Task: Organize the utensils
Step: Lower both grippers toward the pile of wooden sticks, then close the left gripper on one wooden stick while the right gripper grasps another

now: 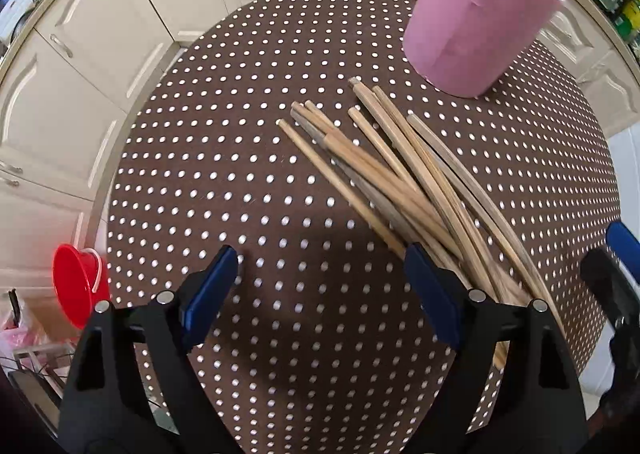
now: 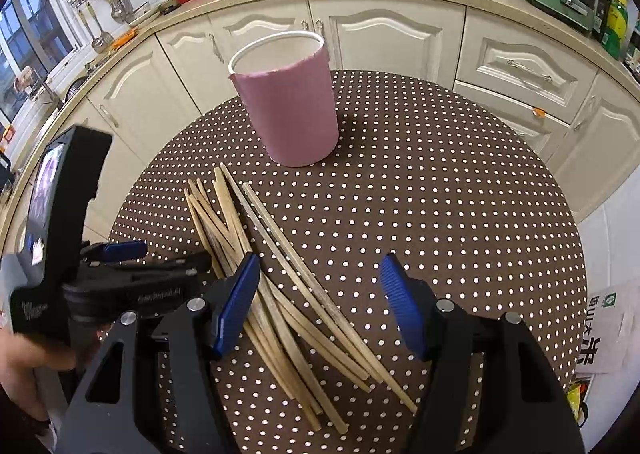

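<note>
1. Two sets of tongs hover over the polka-dot bench (image 2: 440,190), both gaping wide and holding nothing.
2. At the far left of the left wrist view, a red bucket (image 1: 76,282) sits off the bench, likely irrelevant.
3. The left tongs (image 1: 324,294) hang above bare cloth; their right pad sits just beside the near ends of the chopsticks (image 1: 400,174).
4. The chopsticks lie in a loose, crossing pile on the bench, fanned toward the far side, near the pink cup (image 2: 288,102) without touching it.
5. They look light, stiff and thin, probably prone to rolling or slipping; pinching one across its middle, where it lies clear of its neighbours, seems safest.
6. The right tongs (image 2: 320,306) straddle the pile's right-hand sticks.
7. The cup stands upright, open-topped, and looks light enough to tip.
</note>
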A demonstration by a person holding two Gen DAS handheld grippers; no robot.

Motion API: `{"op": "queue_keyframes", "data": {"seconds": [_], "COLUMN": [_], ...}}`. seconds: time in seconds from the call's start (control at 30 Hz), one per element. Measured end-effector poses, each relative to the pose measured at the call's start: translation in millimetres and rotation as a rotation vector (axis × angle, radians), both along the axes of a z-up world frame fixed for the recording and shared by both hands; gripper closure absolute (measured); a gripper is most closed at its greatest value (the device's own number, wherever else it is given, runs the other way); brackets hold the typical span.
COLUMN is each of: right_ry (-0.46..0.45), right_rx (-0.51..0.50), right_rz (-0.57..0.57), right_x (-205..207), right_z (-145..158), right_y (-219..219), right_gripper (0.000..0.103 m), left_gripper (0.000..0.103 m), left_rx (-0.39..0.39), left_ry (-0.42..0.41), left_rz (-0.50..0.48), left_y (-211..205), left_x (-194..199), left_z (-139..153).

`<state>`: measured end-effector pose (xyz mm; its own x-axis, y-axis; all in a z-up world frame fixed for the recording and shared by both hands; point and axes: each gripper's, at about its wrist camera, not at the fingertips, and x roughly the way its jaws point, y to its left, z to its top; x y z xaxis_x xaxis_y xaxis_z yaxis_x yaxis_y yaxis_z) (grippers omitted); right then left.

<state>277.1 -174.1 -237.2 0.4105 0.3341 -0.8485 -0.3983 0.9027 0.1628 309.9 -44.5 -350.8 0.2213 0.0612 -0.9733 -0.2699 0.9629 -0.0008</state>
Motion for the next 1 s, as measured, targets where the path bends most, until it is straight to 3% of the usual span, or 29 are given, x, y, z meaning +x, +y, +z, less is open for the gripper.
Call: {"op": "queue_keyframes", "data": {"seconds": [0.23, 0.33, 0.4, 0.57, 0.63, 0.73, 0.87, 1.0], "right_ry": [0.009, 0.029, 0.042, 0.058, 0.057, 0.067, 0.122, 0.139], "right_rx": [-0.008, -0.004, -0.008, -0.044, -0.063, -0.086, -0.116, -0.114], "right_rz": [0.030, 0.043, 0.056, 0.139, 0.154, 0.194, 0.275, 0.287], "right_x": [11.8, 19.8, 24.5, 34.6, 39.2, 47.3, 59.3, 71.7], "right_z": [-7.4, -14.4, -18.0, -29.7, -32.6, -38.6, -53.7, -54.5], "right_y": [-1.7, -2.1, 0.4, 16.9, 22.1, 32.7, 49.3, 53.7], "right_gripper": [0.043, 0.043, 0.043, 0.043, 0.043, 0.048, 0.060, 0.074], "left_gripper": [0.019, 0.019, 0.025, 0.061, 0.068, 0.075, 0.080, 0.085], "left_rx": [0.061, -0.006, -0.009, -0.017, -0.022, -0.039, -0.060, -0.090], "left_ry": [0.044, 0.054, 0.049, 0.029, 0.031, 0.032, 0.032, 0.017], "left_rz": [-0.001, 0.042, 0.016, -0.047, -0.061, -0.077, -0.108, -0.148], "left_y": [-1.6, 7.5, 9.3, 10.7, 10.7, 18.6, 41.0, 60.0], "left_x": [16.4, 15.6, 15.4, 5.5, 6.1, 2.8, 8.0, 7.6], "left_z": [-10.4, -15.8, -15.5, 1.8, 6.0, 7.7, 9.3, 11.7]}}
